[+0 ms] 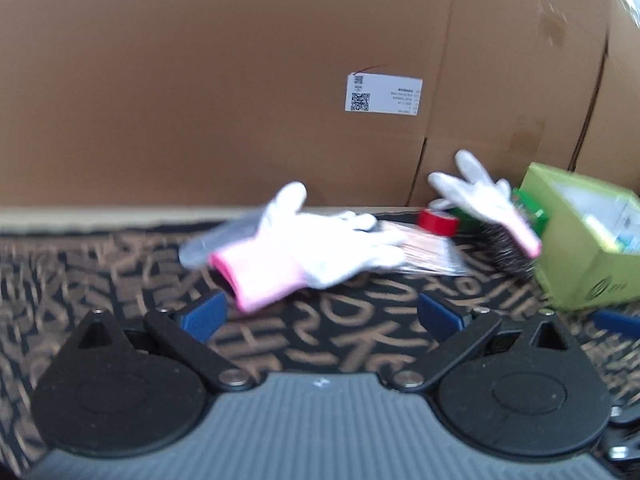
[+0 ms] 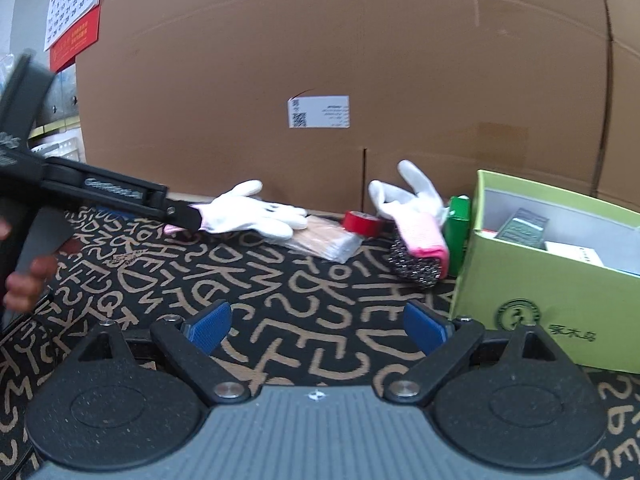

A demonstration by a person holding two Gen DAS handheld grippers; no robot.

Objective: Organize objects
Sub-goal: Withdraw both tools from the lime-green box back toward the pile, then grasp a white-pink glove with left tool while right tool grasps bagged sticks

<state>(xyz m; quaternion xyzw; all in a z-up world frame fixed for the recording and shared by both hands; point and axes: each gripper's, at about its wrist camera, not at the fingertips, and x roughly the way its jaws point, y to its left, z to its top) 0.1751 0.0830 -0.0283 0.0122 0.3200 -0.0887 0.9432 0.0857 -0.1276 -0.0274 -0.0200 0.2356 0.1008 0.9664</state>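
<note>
Both sets of jaws are standing spread with nothing between the blue pads: the left gripper (image 1: 320, 316) is hovering just short of the near glove's (image 1: 312, 248) pink cuff, and the right gripper (image 2: 318, 326) is hovering over bare cloth, well apart from every object. In the right wrist view the left gripper's (image 2: 182, 216) fingertips are sitting right at that cuff, but whether they are touching it cannot be determined. This near glove (image 2: 248, 212) is lying flat on the lettered tablecloth (image 2: 280, 280), its long axis running left to right, cuff pointing left and fingers pointing right, with the fingertips resting on a clear packet of thin sticks (image 2: 324, 240). Just beside the packet, a red tape roll (image 2: 362, 222) is standing near the cardboard wall (image 2: 360, 80). Further right, a second glove (image 2: 412, 216) is sitting draped over a steel scouring ball (image 2: 416, 266), cuff pointing down and toward the camera, fingers pointing up against the cardboard. A green object (image 2: 458, 228) is standing between that glove and an open green box (image 2: 540, 300) that is holding small packages. A wall calendar (image 2: 74, 4) is hanging at the upper left.
</note>
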